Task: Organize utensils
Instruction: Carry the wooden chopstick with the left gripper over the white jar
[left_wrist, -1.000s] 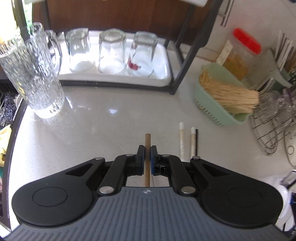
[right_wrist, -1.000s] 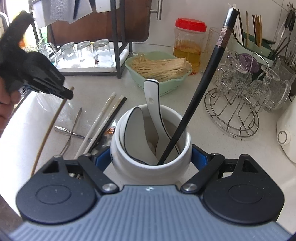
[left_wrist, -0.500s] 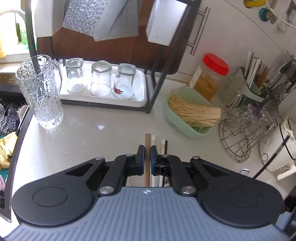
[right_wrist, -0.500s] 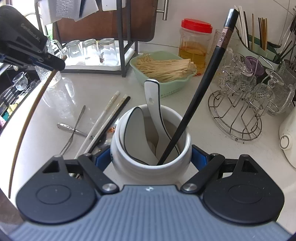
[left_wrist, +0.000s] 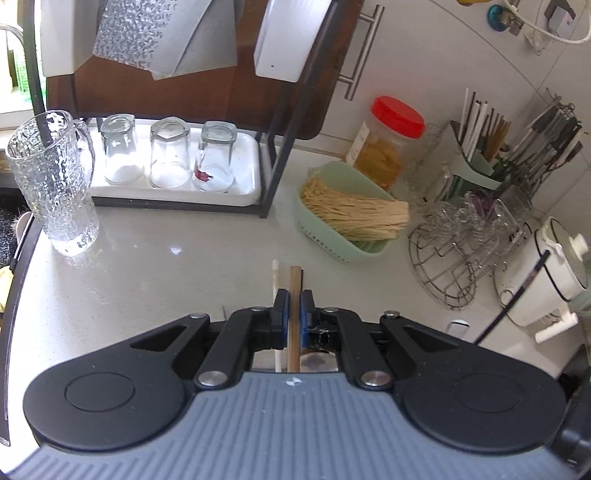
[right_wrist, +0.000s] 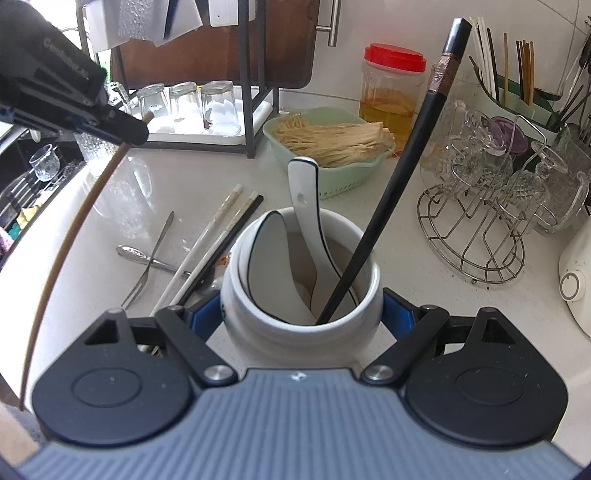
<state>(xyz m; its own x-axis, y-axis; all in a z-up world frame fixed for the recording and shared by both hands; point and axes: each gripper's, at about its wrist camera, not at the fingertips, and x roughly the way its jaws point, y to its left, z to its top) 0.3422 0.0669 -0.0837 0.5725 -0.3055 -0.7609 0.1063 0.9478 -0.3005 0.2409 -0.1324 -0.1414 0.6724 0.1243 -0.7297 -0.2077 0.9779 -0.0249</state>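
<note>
Left gripper (left_wrist: 291, 314) pinches the wooden chopstick (left_wrist: 294, 295), lifted clear for transfer. Your right gripper (right_wrist: 301, 314) clamps the white holder (right_wrist: 299, 314), steadying it for insertion.

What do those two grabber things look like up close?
Both match. The left gripper and right gripper each have a ribbed grey body, two round black side plates with a circle pressed in, black link arms with silver bolts, and blue finger pads. Seen from outside, the left one carries small white lettering.

White crock's (right_wrist: 301, 325) base hidden behind right claw (right_wrist: 301, 314).
</note>
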